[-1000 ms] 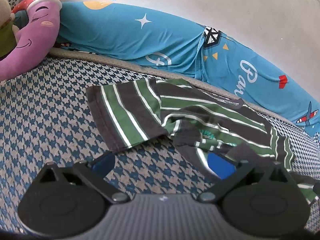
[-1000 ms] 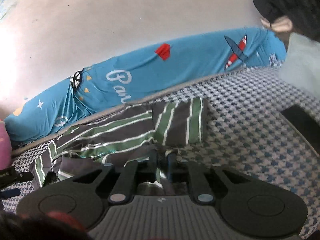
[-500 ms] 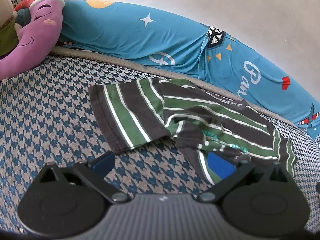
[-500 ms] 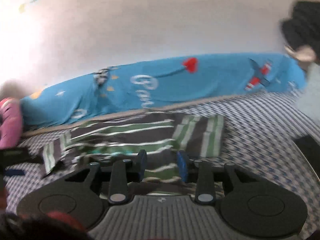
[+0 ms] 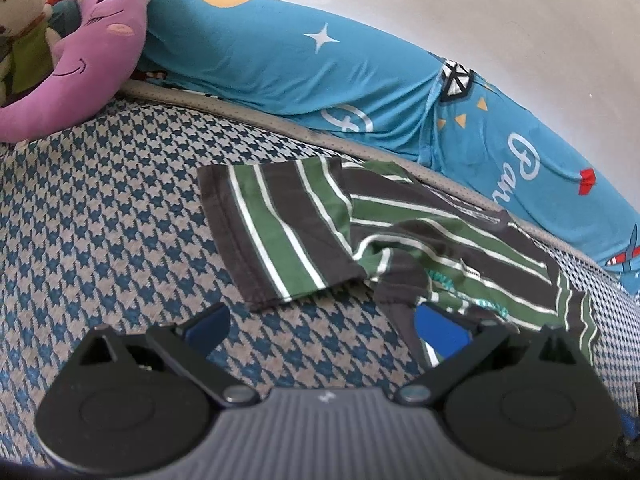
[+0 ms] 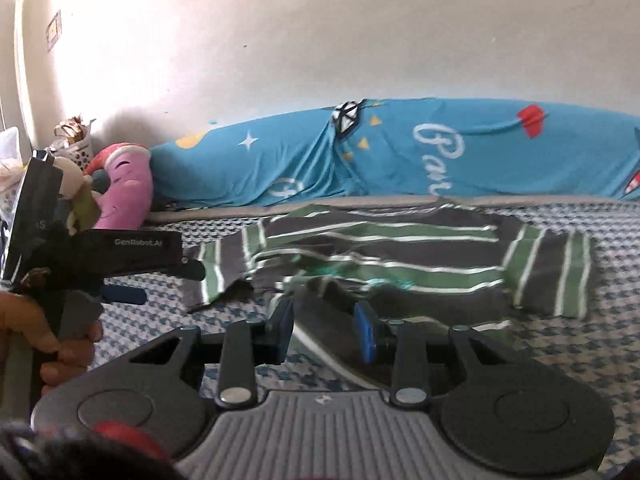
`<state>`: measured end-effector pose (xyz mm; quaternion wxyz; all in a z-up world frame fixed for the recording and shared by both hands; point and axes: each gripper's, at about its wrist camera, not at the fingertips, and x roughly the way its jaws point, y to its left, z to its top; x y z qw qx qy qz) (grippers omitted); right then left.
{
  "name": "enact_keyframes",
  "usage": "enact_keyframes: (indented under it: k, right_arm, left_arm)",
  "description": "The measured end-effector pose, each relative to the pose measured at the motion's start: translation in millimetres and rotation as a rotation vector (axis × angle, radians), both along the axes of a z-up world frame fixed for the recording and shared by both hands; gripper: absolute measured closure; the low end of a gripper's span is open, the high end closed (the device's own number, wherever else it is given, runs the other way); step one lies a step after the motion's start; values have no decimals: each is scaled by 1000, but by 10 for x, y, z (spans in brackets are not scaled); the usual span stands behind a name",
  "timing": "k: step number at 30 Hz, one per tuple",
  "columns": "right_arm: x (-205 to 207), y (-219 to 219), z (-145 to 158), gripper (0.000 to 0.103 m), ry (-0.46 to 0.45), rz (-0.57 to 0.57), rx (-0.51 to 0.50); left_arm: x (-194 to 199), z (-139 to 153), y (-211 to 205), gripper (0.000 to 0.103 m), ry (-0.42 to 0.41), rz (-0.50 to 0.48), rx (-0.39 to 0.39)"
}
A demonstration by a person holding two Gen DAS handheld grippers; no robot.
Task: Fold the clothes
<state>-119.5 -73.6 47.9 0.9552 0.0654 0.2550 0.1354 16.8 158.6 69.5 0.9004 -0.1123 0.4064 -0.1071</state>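
Observation:
A dark grey T-shirt with green and white stripes (image 5: 296, 232) lies rumpled on the houndstooth bed cover (image 5: 100, 216), one sleeve spread flat to the left. My left gripper (image 5: 324, 328) is open wide just in front of it, with its right pad (image 5: 440, 332) over the shirt's crumpled lower edge. In the right wrist view the same shirt (image 6: 400, 248) stretches across the bed. My right gripper (image 6: 325, 326) is open, and a dark fold of the hem lies between and under its fingers, not pinched. The left gripper (image 6: 160, 280) shows there at the left, held by a hand (image 6: 60, 344).
A long blue printed bedding roll (image 5: 320, 72) runs along the white wall behind the shirt. A purple plush pillow (image 5: 92, 56) and a beige stuffed toy (image 5: 20, 32) sit at the far left. Houndstooth cover (image 6: 560, 340) lies bare to the shirt's right.
My right gripper, shut on the shirt's hem a second ago, has opened and let it go, and its view has swung level and leftward. The left gripper stays open and has barely shifted.

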Motion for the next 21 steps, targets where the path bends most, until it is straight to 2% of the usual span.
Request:
enact_keyframes:
  k: [6,10,21]
  right_arm:
    - [113,298,-56,72,11,122,20]
    - [242,556,-153,72,19,171,-47]
    - [666,931,-446,72,12,123,-243]
  left_arm:
    - [70,0,154,0,3,23,-14]
    - [106,11,267,0,2,41,-28]
    - [195,-18,348,0,45,66,-47]
